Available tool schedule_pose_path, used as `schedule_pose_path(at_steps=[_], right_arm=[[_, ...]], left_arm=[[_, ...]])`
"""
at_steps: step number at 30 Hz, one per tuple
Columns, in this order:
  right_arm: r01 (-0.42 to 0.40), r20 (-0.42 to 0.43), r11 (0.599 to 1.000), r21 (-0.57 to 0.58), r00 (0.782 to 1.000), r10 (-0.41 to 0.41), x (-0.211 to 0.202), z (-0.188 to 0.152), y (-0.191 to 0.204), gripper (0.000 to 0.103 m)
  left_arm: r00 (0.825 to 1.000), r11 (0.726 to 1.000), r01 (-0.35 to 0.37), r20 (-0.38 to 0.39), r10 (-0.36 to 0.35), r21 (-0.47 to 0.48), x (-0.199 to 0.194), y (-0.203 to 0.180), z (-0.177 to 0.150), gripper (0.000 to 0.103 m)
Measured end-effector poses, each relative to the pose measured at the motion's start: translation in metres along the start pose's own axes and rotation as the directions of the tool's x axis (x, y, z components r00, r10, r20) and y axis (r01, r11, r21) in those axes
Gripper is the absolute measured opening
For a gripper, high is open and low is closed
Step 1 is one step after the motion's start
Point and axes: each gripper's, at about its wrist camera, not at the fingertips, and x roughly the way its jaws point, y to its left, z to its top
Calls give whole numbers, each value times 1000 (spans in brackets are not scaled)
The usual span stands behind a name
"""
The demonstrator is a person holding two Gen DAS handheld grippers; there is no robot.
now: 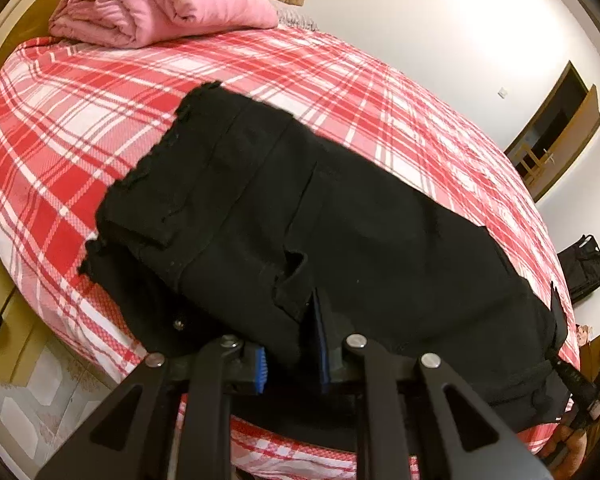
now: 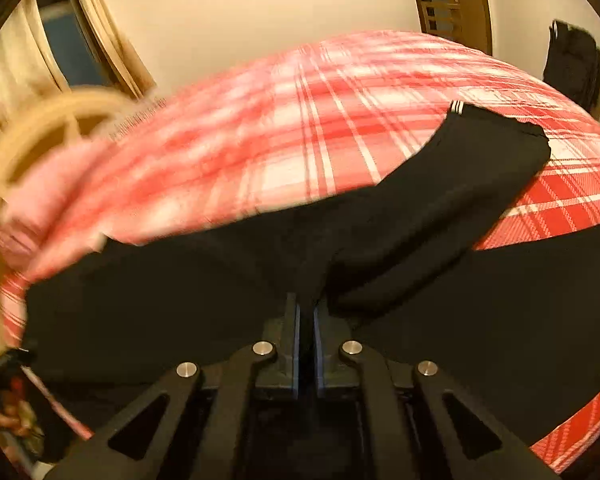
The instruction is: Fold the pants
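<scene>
Black pants [image 1: 300, 216] lie on a red and white plaid bed [image 1: 100, 128], folded over lengthwise, the frayed hem ends at the far left. My left gripper [image 1: 292, 344] sits at the near edge with cloth between its blue pads, the jaws partly apart around a thick fold. In the right wrist view the pants [image 2: 420, 216] are lifted, a leg end with white stripes [image 2: 457, 109] hanging up to the right. My right gripper [image 2: 307, 312] is shut on a pinch of the black cloth. The view is blurred by motion.
A rolled pink quilt [image 1: 160, 0] lies at the head of the bed by a wooden headboard [image 2: 28, 128]. A wooden door [image 1: 556, 128] and a black bag [image 1: 584, 264] stand beyond the bed's far side. Tiled floor [image 1: 32, 392] lies at the left.
</scene>
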Motion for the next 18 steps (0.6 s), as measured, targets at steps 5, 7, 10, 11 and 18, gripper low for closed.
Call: schedule_pose_path(at_steps=[5,7,10,11,18], right_arm=[[-61,95,996,-59,993,66,-62,-15,6,5],[-44,110,994,-102,992,56,-75,-31,13,5],[7,96,983,-182,995,10,-67,-61,23,5],[14,82,983,-182,997,1,-58,-67,22,5],[54,55,974,-220,998,-43,-31,-82,14,25]], left_arm=[[999,999,22,38,-24,42,-15,-7,5,18],[999,998,20,39,-22,53,-18,-7,6,18],[1000,998,-3,31,1,61,-16,-1,2,18],[1000,998,-17,23,15,59,-11,3,-1,18],[992,985,-122,8,122,120,2,5,-13,29]])
